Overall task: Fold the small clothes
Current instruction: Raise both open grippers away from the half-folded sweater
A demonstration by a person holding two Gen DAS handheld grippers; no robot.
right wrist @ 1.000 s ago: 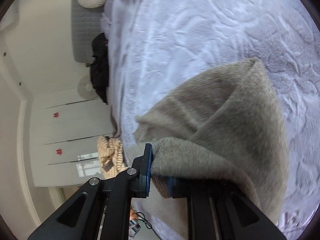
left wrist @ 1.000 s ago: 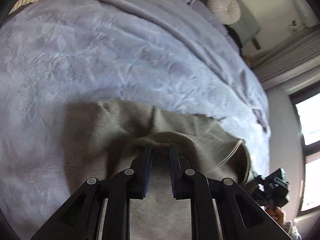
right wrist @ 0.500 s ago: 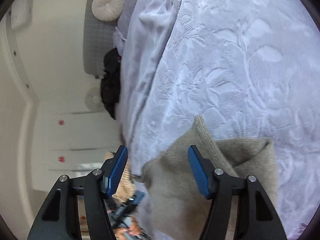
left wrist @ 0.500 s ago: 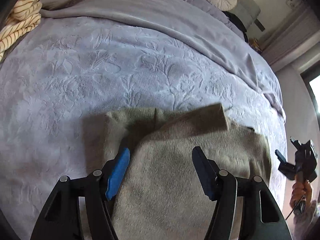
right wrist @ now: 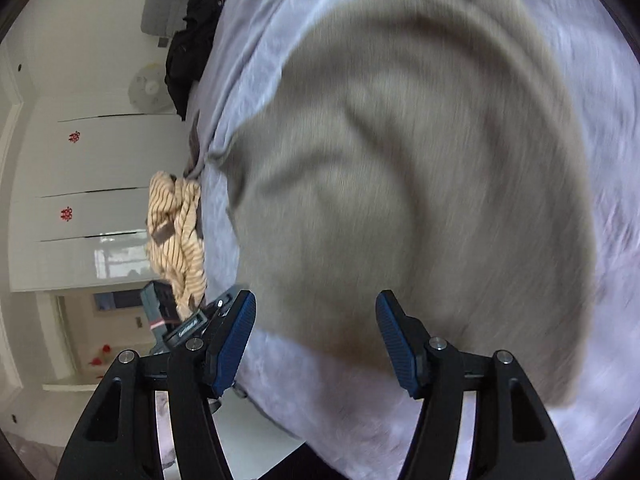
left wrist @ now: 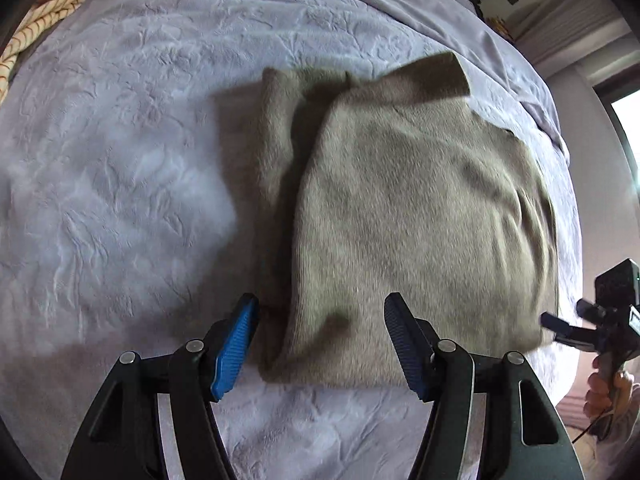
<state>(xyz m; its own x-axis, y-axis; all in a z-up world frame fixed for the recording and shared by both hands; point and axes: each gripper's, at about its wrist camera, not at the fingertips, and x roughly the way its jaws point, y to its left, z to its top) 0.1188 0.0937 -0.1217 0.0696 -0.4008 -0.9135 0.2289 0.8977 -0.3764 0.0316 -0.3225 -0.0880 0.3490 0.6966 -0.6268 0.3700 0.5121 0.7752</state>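
Left wrist view: both grippers' fingers spread, empty; folded grey-brown knit garment [left wrist: 408, 216] on lilac embossed bedspread [left wrist: 120, 160]; risk: protruding top flap unfolds if snagged.

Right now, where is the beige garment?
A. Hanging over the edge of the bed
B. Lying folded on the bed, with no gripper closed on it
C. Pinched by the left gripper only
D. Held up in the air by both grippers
B: the garment lies folded on the bed, and the left gripper and right gripper both stand open, with their pads clear of the cloth.
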